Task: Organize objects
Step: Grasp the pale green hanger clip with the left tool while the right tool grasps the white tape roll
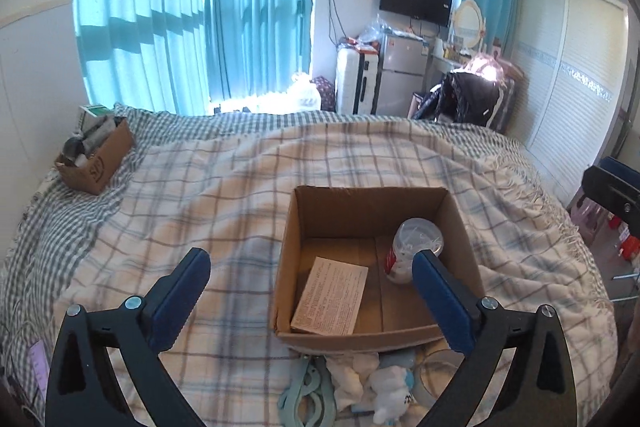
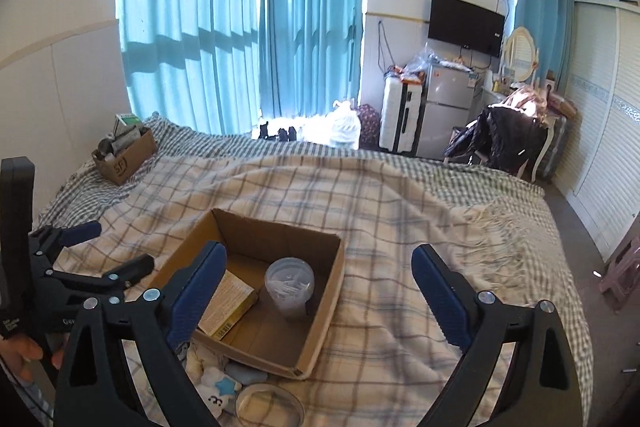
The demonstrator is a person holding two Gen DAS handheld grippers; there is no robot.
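Nearest us, both grippers hang over the bed empty: the left gripper (image 1: 312, 291) and the right gripper (image 2: 320, 285) each have jaws spread wide. Just in front of the open cardboard box (image 1: 362, 337) lie a white plush toy (image 1: 390, 393), a pale clip (image 1: 310, 397) and a round clear lid (image 2: 269, 405). Inside the box we see 1 clear plastic jar (image 2: 290, 285) and 1 flat printed packet (image 1: 330, 295), its text too small to read. Far left of the box sits a second, smaller carton (image 2: 126, 155) stuffed with items, with an illegible stamp on its side.
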